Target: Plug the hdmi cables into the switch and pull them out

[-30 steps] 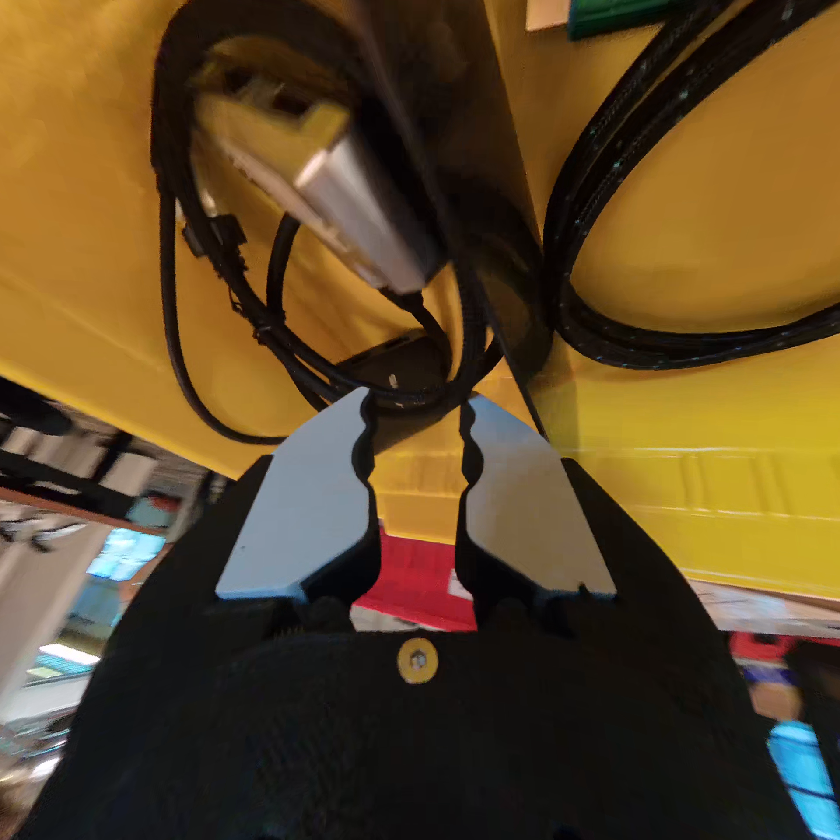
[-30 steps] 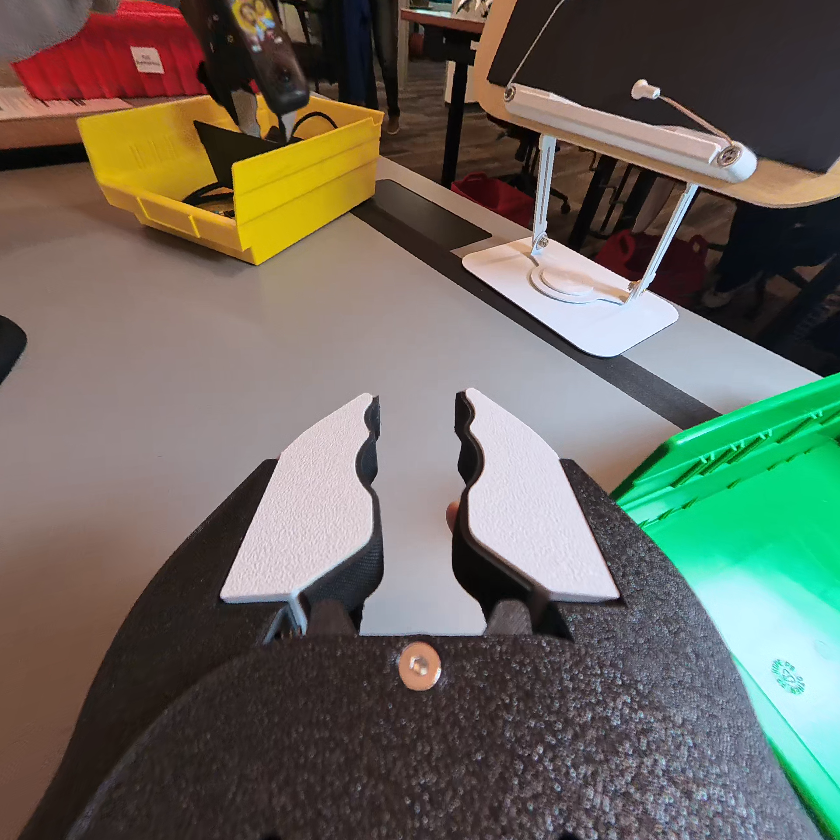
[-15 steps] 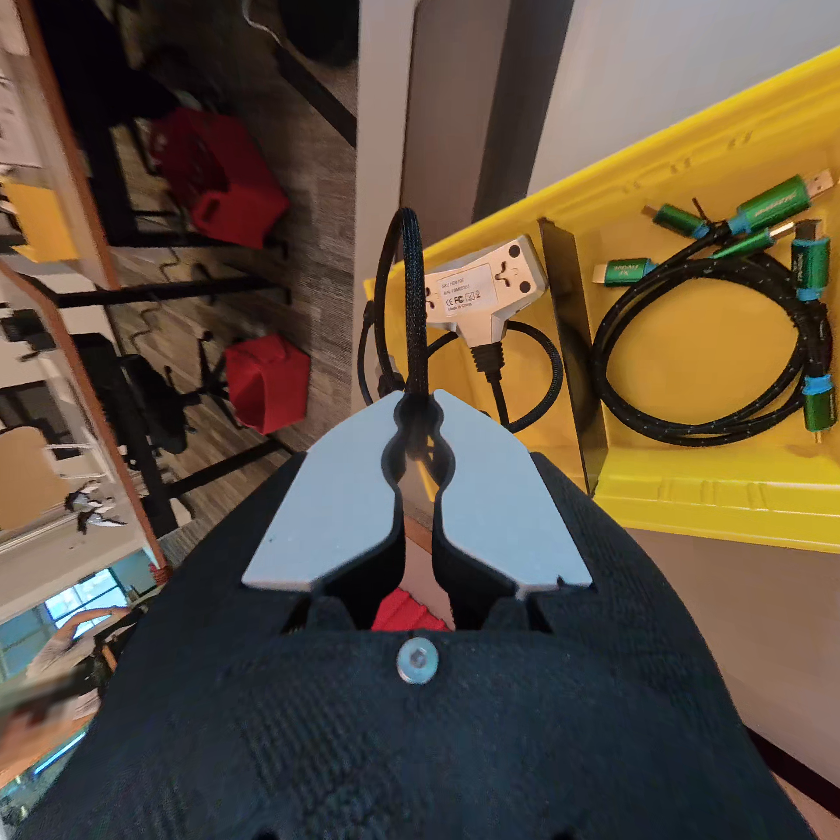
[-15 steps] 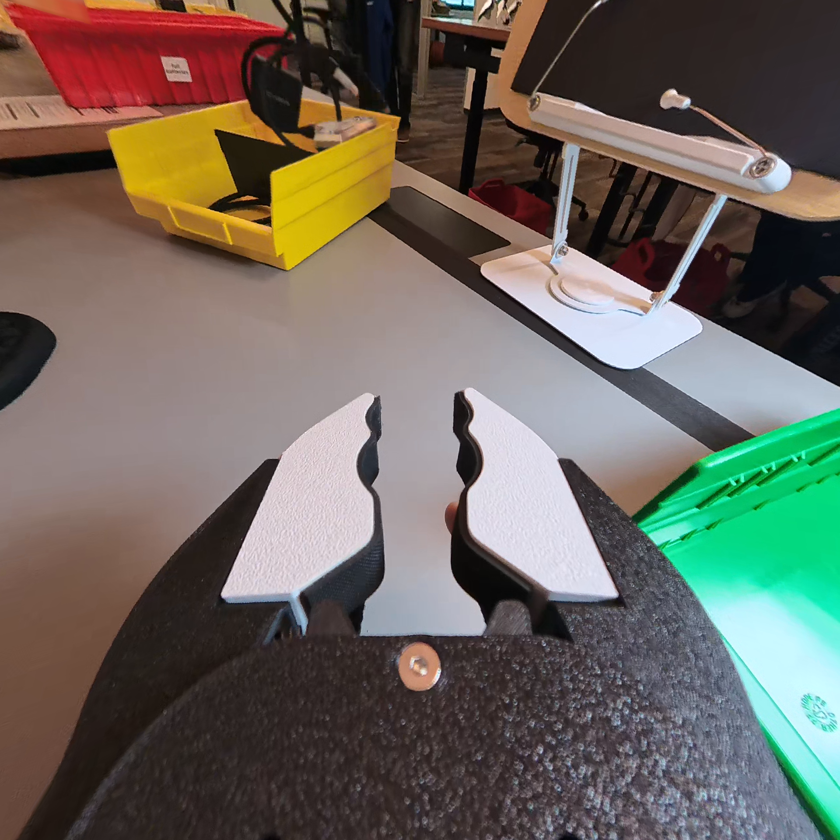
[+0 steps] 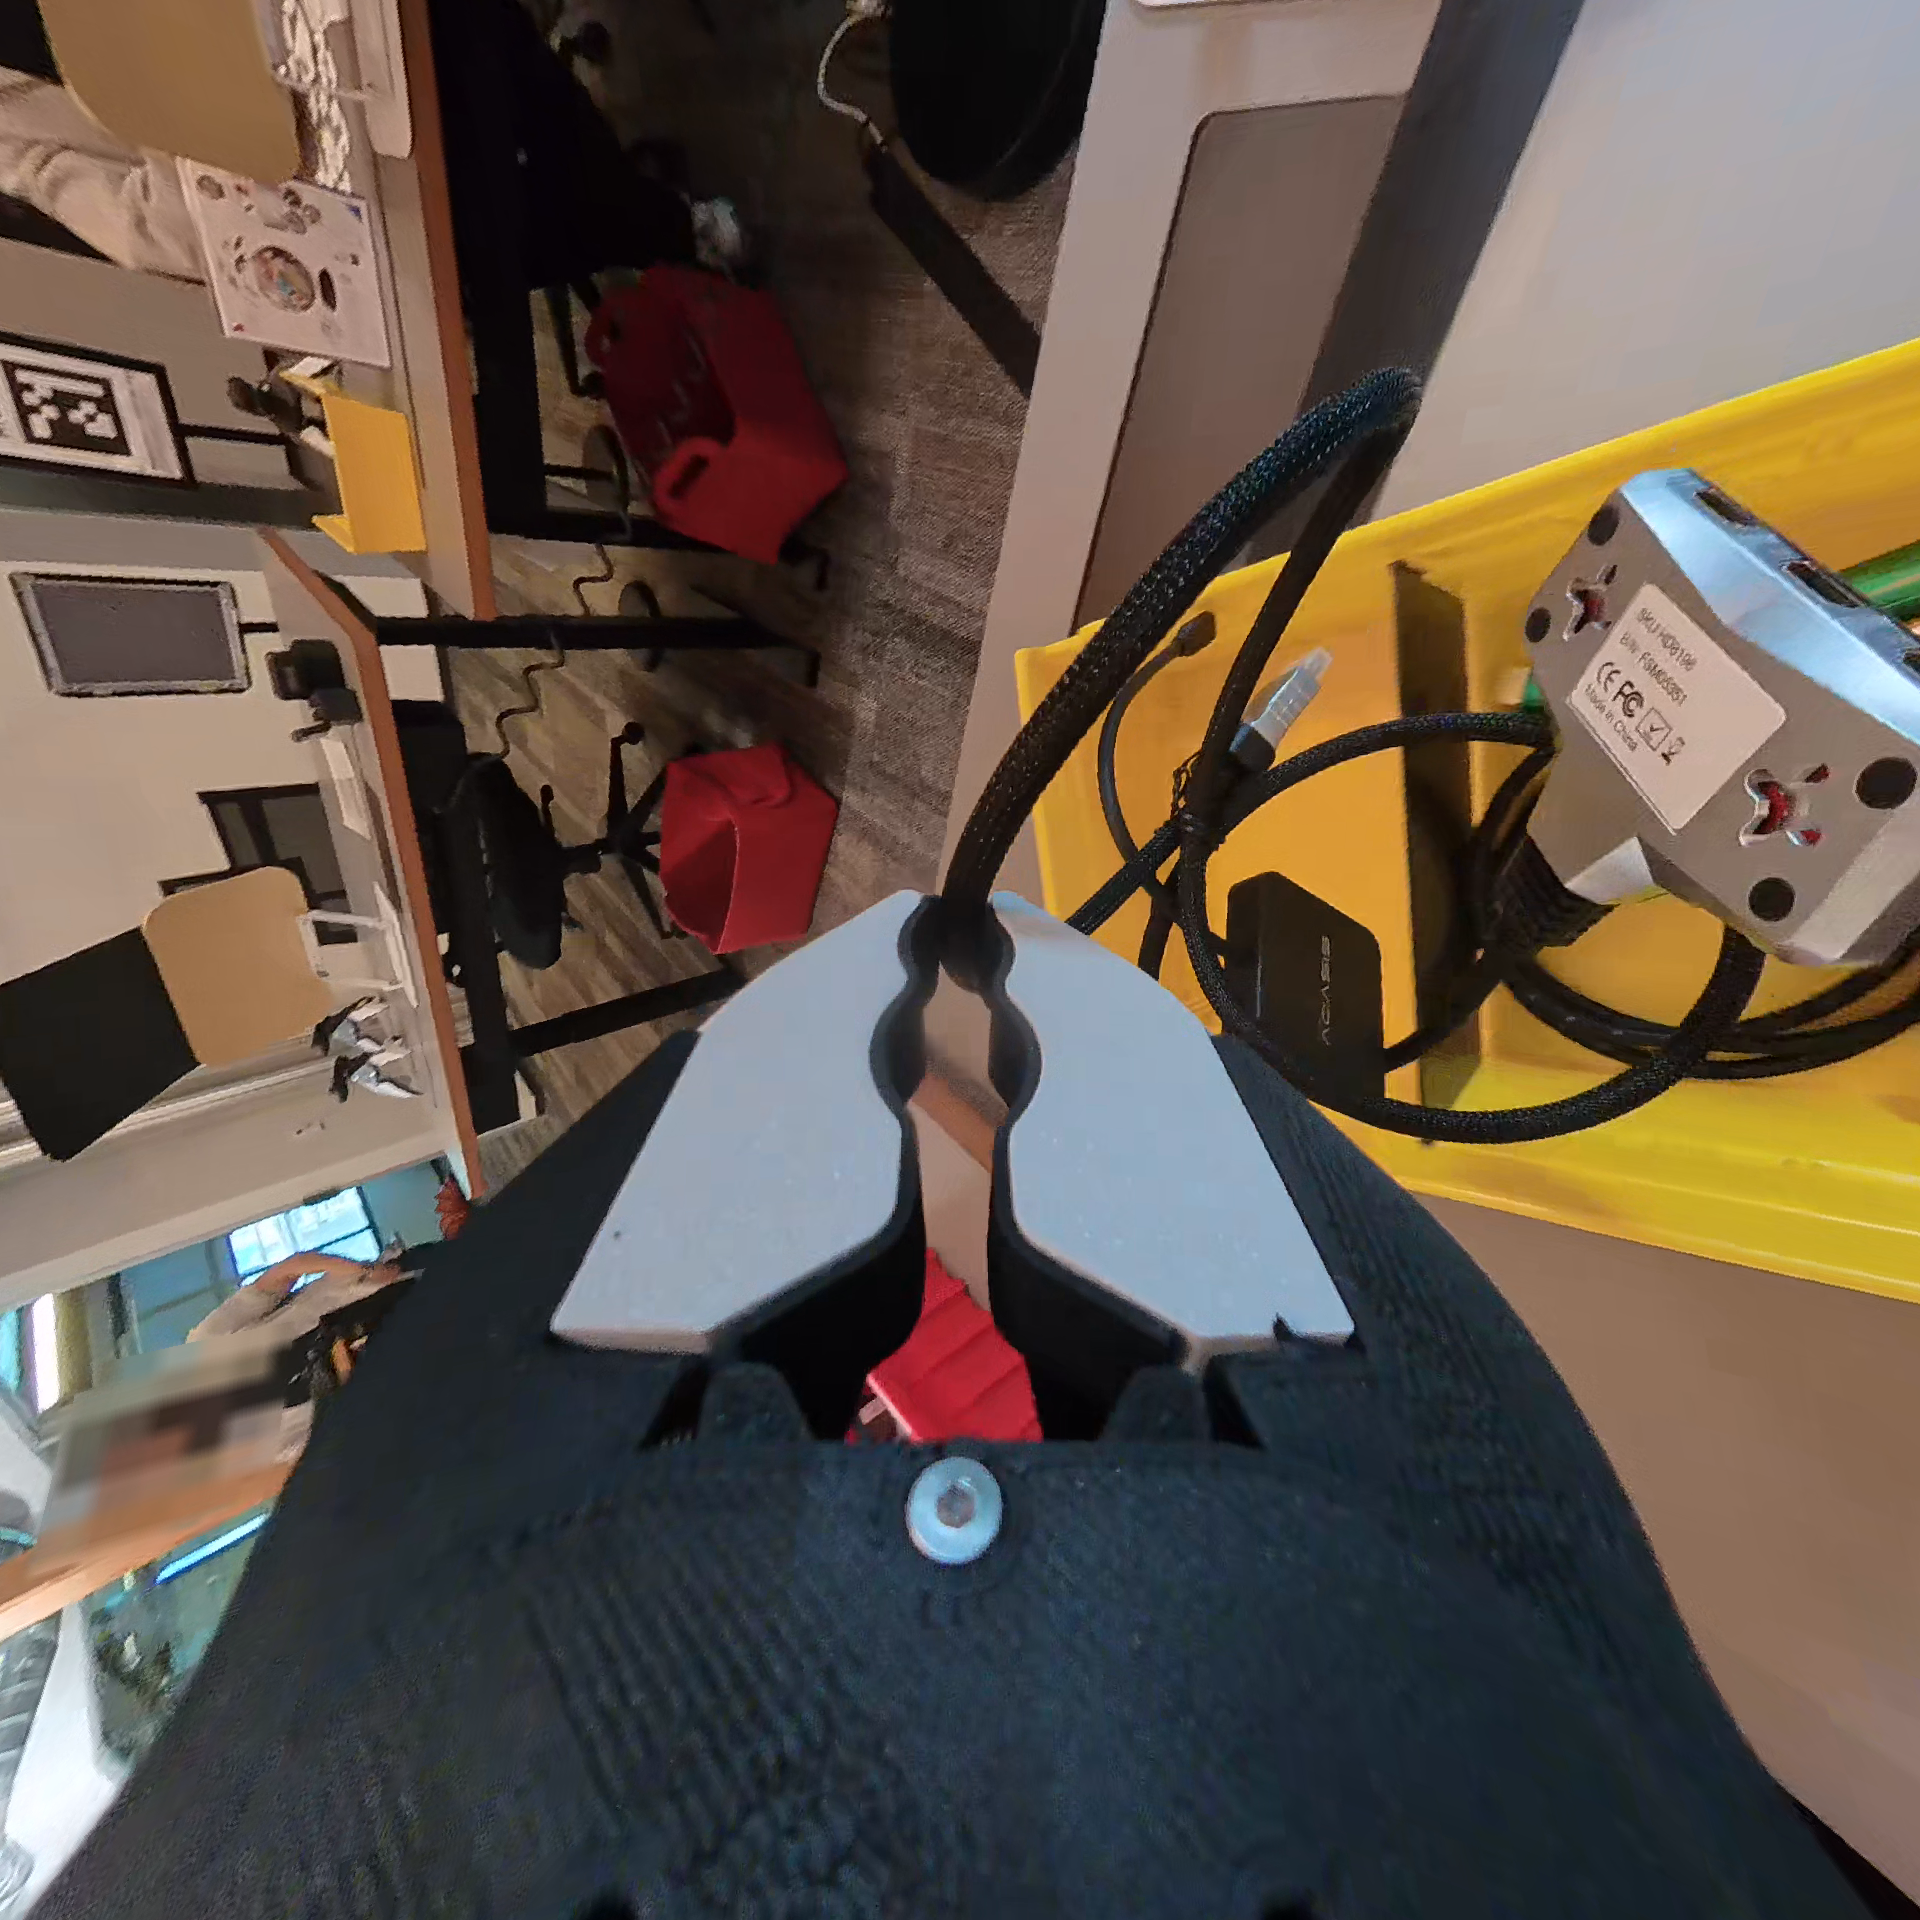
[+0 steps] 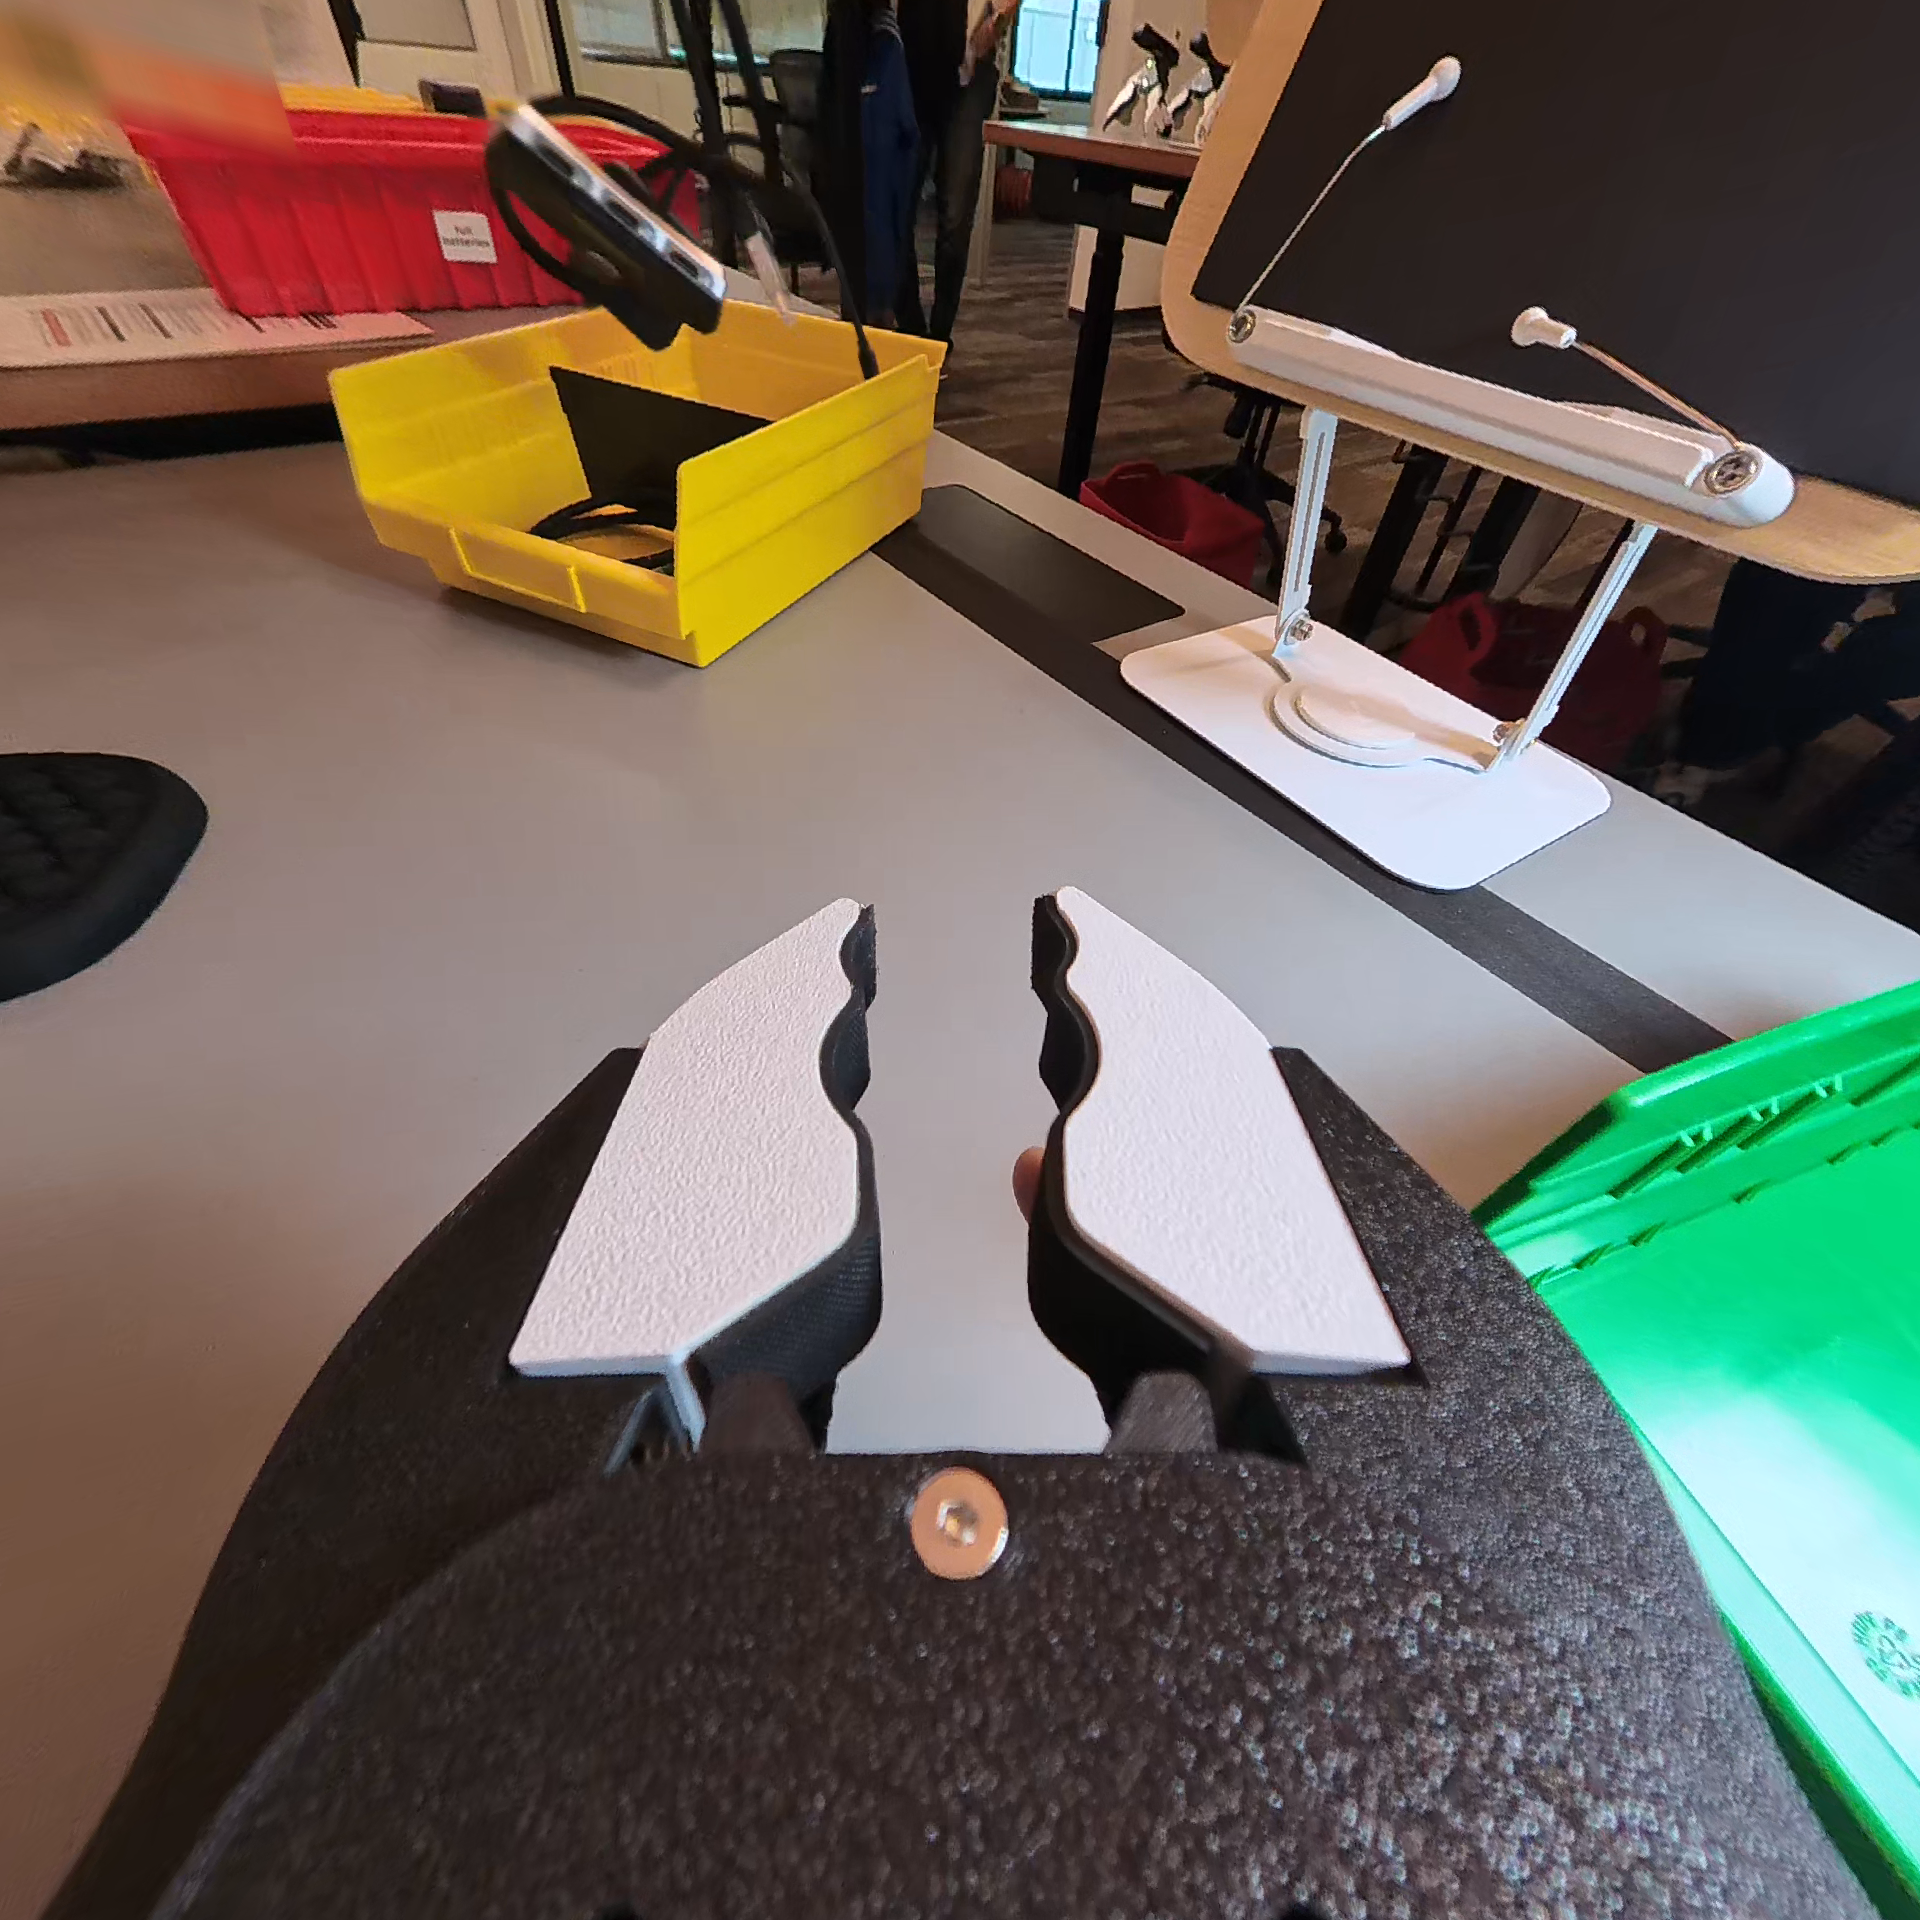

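The switch (image 5: 1714, 717), a small silver box with a white label on its underside, is seen in the left wrist view hanging in the air above the yellow bin (image 5: 1662, 1174), carried by its own braided black cable (image 5: 1164, 644). That cable is pinched between the fingers of the left gripper (image 5: 956, 935), which are pressed together on it near their tips. Further black cables lie coiled in the bin beside a black divider (image 5: 1429, 831), and a glimpse of a green plug (image 5: 1886, 571) is caught behind the switch.

In the right wrist view the switch (image 6: 613, 229) is seen well apart from the right gripper (image 6: 951, 925), dangling tilted over the yellow bin (image 6: 790, 520) on the grey worktop (image 6: 520, 831). The fingers of the right gripper are spread with nothing between them, and they are held low over the worktop beside a green bin (image 6: 1714, 1299). A white stand (image 6: 1371, 748) is set farther back.

The step in hand is judged to be the lifting of the switch out of the bin; nothing is yet plugged in. The next move probably calls for the switch to be set down on the open worktop with its ports reachable, and for a cable plug to be fetched by the free gripper. A swinging switch held only by its cable would be hard to place squarely.
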A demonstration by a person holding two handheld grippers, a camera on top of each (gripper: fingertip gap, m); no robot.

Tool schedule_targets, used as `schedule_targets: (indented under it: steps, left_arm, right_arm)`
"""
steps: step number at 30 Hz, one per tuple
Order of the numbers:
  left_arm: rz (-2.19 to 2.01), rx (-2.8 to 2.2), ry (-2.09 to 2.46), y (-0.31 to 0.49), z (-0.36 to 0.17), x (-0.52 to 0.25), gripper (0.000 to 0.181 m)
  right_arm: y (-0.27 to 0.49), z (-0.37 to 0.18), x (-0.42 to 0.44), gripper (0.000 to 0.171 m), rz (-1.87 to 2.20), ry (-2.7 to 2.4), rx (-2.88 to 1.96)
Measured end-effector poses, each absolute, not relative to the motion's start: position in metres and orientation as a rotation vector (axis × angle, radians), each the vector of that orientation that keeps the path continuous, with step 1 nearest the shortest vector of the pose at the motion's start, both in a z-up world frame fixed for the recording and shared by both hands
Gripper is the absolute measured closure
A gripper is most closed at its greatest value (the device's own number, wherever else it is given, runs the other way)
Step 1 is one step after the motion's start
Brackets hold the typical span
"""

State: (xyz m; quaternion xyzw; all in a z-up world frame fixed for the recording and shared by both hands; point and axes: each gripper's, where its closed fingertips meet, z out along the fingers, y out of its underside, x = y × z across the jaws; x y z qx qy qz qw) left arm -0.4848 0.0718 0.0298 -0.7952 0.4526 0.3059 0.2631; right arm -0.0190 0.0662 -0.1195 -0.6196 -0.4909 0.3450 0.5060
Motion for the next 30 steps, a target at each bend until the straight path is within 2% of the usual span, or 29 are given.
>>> schedule_targets:
  steps: [5,12,14,17,18,21,24,30]
  left_arm:
    - [0.951,-2.159,1.163,0.083,0.015,-0.519,0.174]
    - [0.883,-2.327,1.119,0.082,-0.067,-0.550,0.172]
    - [0.845,-2.433,1.056,0.076,-0.084,-0.557,0.155]
    - [0.706,-2.425,0.976,0.077,-0.077,-0.540,0.134]
    - [0.666,-2.389,0.972,0.080,-0.069,-0.530,0.133]
    - [0.493,-2.335,1.005,0.080,-0.061,-0.494,0.141]
    - [0.485,-2.413,1.105,0.073,-0.083,-0.486,0.142]
    - [0.865,-2.689,1.144,0.051,-0.120,-0.566,0.143]
  right_arm:
    - [0.067,-0.124,-0.020,0.143,0.830,-1.193,-1.504]
    - [0.068,-0.130,-0.020,0.143,0.823,-1.211,-1.512]
    - [0.068,-0.131,-0.019,0.143,0.823,-1.213,-1.515]
    - [0.069,-0.133,-0.019,0.143,0.824,-1.218,-1.516]
    - [0.069,-0.134,-0.019,0.143,0.826,-1.221,-1.517]
    - [0.068,-0.135,-0.022,0.143,0.834,-1.230,-1.520]
    - [0.066,-0.138,-0.023,0.143,0.828,-1.244,-1.520]
    - [0.065,-0.133,-0.018,0.143,0.813,-1.239,-1.506]
